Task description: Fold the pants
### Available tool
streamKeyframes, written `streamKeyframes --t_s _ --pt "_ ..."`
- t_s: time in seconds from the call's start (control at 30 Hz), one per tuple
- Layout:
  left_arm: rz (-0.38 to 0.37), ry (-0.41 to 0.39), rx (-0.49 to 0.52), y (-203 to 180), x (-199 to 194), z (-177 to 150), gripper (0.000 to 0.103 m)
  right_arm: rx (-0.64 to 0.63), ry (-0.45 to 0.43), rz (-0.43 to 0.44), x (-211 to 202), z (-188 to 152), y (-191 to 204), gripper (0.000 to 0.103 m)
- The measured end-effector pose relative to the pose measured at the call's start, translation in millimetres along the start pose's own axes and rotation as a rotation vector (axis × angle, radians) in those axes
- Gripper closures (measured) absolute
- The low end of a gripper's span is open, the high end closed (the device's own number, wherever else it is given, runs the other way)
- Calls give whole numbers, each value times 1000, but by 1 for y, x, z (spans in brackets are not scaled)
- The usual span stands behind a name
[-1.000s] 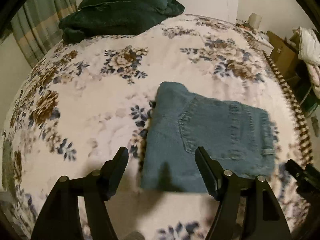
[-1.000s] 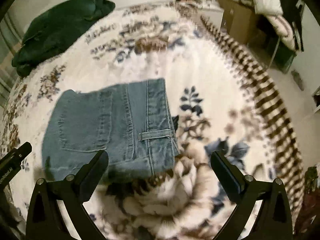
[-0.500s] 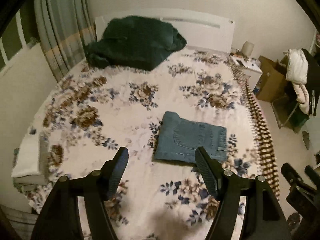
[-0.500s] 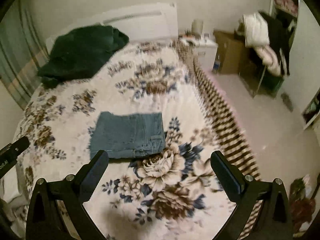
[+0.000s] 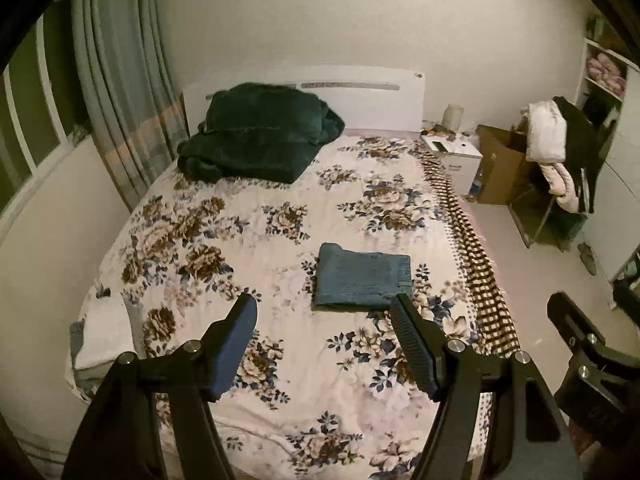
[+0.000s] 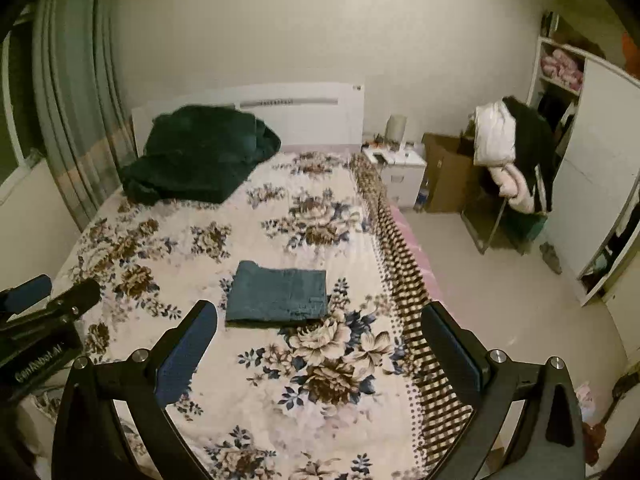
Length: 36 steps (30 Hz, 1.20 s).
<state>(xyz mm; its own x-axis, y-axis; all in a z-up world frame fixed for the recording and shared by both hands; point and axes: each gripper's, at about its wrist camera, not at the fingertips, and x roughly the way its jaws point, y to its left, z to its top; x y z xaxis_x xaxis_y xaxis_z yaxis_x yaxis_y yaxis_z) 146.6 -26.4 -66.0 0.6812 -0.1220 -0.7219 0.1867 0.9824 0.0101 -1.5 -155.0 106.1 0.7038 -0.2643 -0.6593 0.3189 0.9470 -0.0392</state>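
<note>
The blue jeans (image 5: 362,279) lie folded into a small flat rectangle on the floral bedspread (image 5: 256,240), right of the bed's middle. They also show in the right wrist view (image 6: 277,293). My left gripper (image 5: 322,314) is open and empty, held high and well back from the bed. My right gripper (image 6: 320,320) is open and empty, also far above and behind the jeans. Each gripper shows at the edge of the other's view.
A dark green blanket (image 5: 256,138) is heaped at the headboard. A white nightstand (image 5: 454,152), a cardboard box (image 5: 498,168) and a chair draped with clothes (image 5: 556,160) stand right of the bed. Curtains (image 5: 120,92) hang at left. Folded white cloth (image 5: 102,336) lies at the bed's near left corner.
Both grippers have pulled far back and up from the jeans, which stayed folded on the bed. The whole room has come into view.
</note>
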Motion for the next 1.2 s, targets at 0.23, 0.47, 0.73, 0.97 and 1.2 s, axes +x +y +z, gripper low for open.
streamKeyframes --t_s 0.23,0.47,0.73,0.97,1.2 --pt "-8 -47 12 6 -45 -9 35 2 -46 -7 -68 3 3 0" --pt "-1 -79 13 7 -64 -13 35 -16 -73 -20 -99 5 -1 0" --pt "10 -93 3 6 -66 -12 35 -16 -65 -22 -99 3 -5 0" --pt "18 -85 -6 4 -62 -14 35 -32 -48 -9 -84 5 -13 0" --pt "21 -83 -19 4 -61 -13 35 -45 -24 14 -61 13 -21 0"
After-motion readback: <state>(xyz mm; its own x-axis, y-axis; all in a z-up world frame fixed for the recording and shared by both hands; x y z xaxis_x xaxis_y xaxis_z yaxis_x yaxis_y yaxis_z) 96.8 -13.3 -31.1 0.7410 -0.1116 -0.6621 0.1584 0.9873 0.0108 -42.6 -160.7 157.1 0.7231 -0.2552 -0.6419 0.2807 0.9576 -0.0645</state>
